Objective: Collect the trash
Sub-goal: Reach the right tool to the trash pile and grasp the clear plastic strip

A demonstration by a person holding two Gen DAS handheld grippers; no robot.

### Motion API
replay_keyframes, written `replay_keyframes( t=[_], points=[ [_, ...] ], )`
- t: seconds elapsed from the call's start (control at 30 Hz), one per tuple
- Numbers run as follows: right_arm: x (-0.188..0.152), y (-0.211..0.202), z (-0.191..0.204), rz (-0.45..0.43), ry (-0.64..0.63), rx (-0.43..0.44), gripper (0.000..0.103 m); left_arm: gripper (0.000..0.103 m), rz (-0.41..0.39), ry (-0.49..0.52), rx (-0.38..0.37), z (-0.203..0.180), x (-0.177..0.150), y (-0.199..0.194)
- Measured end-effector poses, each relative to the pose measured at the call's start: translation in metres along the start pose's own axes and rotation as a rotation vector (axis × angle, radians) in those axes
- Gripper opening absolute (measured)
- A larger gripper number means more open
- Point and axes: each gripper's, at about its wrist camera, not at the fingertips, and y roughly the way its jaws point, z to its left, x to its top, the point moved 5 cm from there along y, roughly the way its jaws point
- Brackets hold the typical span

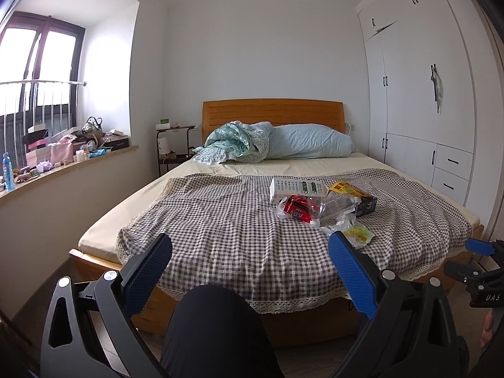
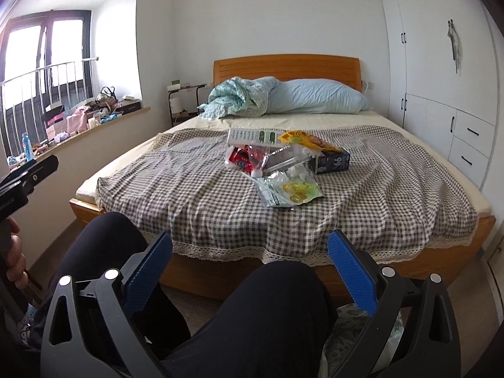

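A heap of trash lies on the checked cloth on the bed: a white box, a red wrapper, a crumpled clear bottle, a yellow packet, a dark box and a green-yellow pouch. My left gripper is open and empty, short of the bed's foot. My right gripper is open and empty, also short of the bed. The trash lies far ahead of both.
My knees are below the grippers. A pillow and bunched quilt lie at the headboard. White wardrobes stand at the right. A cluttered windowsill is at the left. A bedside rack stands beside the bed.
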Motion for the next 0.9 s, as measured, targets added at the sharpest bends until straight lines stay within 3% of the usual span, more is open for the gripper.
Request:
replay_keyframes(
  t=[0.3,0.33,0.37,0.4,0.77,0.9],
  points=[
    [0.01,0.098,-0.052,0.097,0.097,0.031,0.095,0.096,0.09,-0.065,-0.026,-0.005,-0.005,0.092],
    [0.011,0.109,-0.057,0.104,0.103,0.022,0.086,0.096,0.099,-0.066,-0.028,-0.006,-0.005,0.1],
    [0.011,0.12,-0.061,0.116,0.109,0.029,0.065,0.096,0.102,-0.067,-0.029,-0.007,-0.004,0.108],
    [0.012,0.132,-0.066,0.137,0.118,0.04,0.058,0.096,0.103,-0.066,-0.028,-0.008,-0.004,0.116],
    [0.01,0.24,-0.09,0.263,0.063,0.045,0.055,0.096,0.145,-0.056,-0.078,-0.035,-0.002,0.213],
    [0.005,0.266,-0.096,0.294,0.05,0.057,0.04,0.096,0.186,-0.058,-0.12,-0.043,-0.007,0.24]
  ],
)
